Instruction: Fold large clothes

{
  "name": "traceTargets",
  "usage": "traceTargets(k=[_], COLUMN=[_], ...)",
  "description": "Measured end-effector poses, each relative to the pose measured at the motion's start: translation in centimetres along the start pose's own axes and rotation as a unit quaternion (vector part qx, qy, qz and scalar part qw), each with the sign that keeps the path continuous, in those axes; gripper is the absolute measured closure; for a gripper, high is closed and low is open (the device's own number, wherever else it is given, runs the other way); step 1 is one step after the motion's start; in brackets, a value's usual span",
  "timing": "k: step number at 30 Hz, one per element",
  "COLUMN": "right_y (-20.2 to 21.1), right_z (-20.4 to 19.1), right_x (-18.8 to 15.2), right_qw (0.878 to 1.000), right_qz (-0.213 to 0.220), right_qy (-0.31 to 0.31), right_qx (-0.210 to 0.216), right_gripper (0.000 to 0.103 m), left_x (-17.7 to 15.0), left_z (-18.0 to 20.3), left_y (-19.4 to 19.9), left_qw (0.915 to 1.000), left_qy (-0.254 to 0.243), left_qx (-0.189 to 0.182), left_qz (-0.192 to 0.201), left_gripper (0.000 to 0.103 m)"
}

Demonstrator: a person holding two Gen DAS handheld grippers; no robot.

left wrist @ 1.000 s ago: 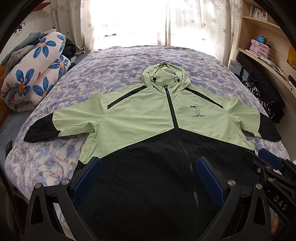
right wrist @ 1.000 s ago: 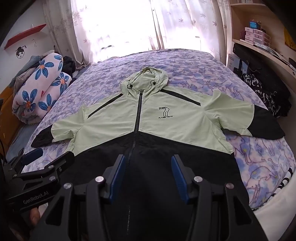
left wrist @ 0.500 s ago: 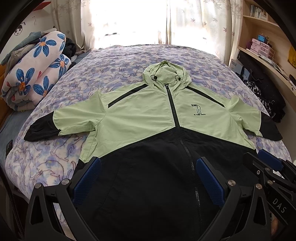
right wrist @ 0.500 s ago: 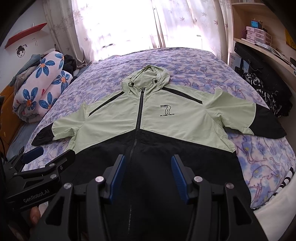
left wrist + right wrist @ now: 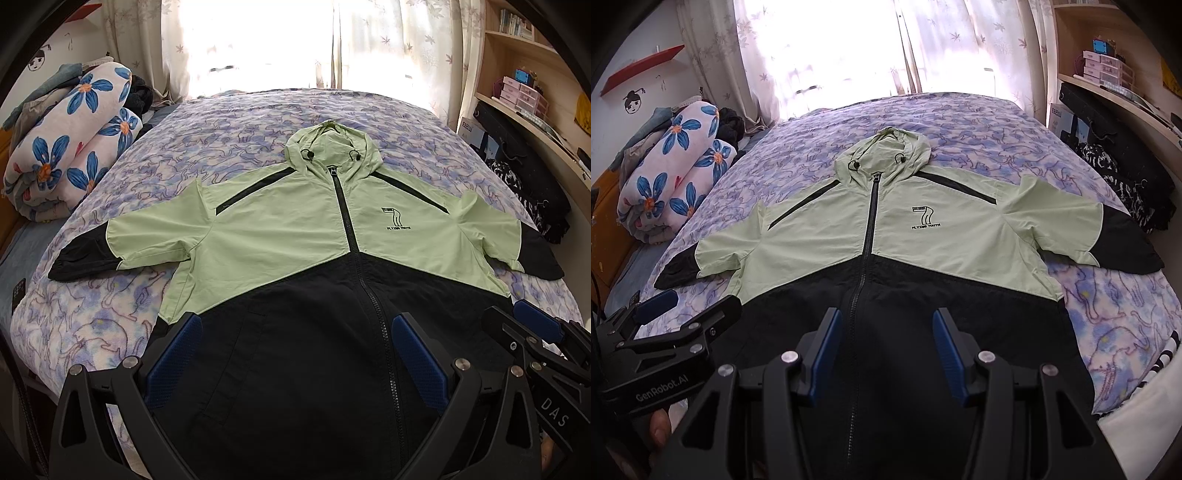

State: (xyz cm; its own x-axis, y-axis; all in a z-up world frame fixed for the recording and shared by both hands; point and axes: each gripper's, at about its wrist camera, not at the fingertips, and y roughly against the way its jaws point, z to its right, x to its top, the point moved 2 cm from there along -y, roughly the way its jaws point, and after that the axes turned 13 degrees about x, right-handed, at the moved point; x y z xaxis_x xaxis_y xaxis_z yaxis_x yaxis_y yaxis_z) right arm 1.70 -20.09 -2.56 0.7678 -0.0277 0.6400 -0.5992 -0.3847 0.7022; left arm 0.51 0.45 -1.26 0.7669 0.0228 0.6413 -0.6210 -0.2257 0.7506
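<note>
A hooded jacket (image 5: pixel 280 236), light green above and black below, lies flat and zipped on the bed, front up, sleeves spread out, hood pointing to the window. It also shows in the right wrist view (image 5: pixel 923 236). My left gripper (image 5: pixel 295 354) is open and empty, hovering over the black hem on the left half. My right gripper (image 5: pixel 886 350) is open and empty over the black hem near the zip. The right gripper also shows in the left wrist view (image 5: pixel 532 332), and the left gripper in the right wrist view (image 5: pixel 676 314).
The bed (image 5: pixel 258 122) has a purple patterned cover. A rolled flower-print quilt (image 5: pixel 70 144) lies at the left. Shelves and a desk with boxes (image 5: pixel 524 96) and dark bags (image 5: pixel 524 177) stand at the right. A bright curtained window (image 5: pixel 266 44) is behind.
Both grippers have drifted slightly; the jacket appears a little lower and closer in both views. The jacket itself has not moved and both grippers stay open.
</note>
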Motion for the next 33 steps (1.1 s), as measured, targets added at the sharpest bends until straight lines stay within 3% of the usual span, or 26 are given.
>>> traceTargets(k=[33], right_y=[-0.3], right_z=[-1.4], right_x=[-0.5], right_qw=[1.0], right_qz=[-0.003], right_qy=[0.006], right_qx=[0.003], right_gripper=[0.051], left_x=[0.0], left_z=[0.2], left_y=[-0.1], left_qw=[1.0], left_qy=[-0.003], left_qx=[0.0], left_qz=[-0.005], left_gripper=[0.001])
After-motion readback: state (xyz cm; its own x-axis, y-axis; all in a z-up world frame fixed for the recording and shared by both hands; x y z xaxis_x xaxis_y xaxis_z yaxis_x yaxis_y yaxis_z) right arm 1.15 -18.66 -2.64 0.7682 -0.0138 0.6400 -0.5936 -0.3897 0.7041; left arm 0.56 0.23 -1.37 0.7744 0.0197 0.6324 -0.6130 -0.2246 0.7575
